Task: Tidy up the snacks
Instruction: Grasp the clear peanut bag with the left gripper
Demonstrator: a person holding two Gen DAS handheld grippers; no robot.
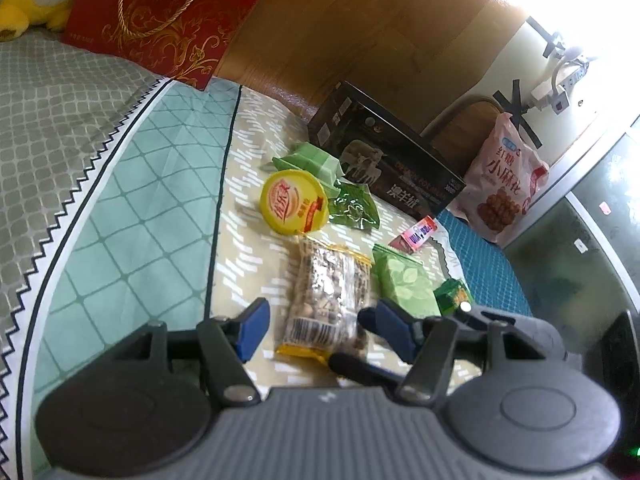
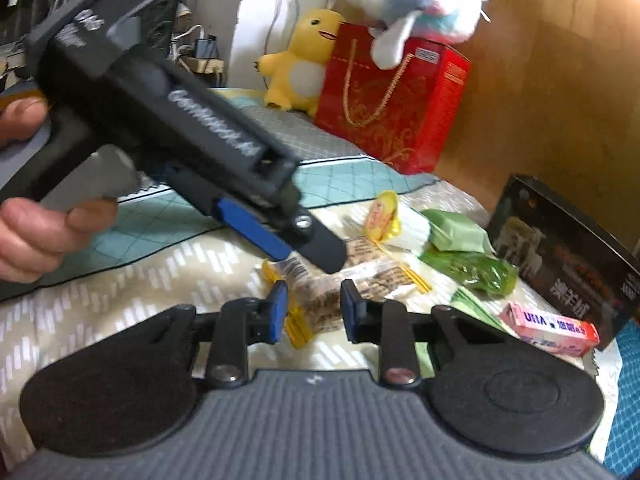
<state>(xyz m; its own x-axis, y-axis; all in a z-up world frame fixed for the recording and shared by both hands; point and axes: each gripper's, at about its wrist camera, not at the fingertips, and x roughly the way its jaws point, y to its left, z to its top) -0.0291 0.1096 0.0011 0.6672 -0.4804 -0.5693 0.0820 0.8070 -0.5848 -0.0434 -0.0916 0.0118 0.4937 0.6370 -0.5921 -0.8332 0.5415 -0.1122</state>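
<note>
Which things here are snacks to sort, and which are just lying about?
To sort:
nut packet
yellow-lidded cup
green wrapped cakes
green pea bag
pink gum box
leaf-print pouch

Lying about:
red gift bag
yellow plush
pastel plush
dark box

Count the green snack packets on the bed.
4: a pale green packet by the black box, a dark green bag beside the yellow lid, a leaf-print packet, and a small green packet. Others may be hidden.
</note>
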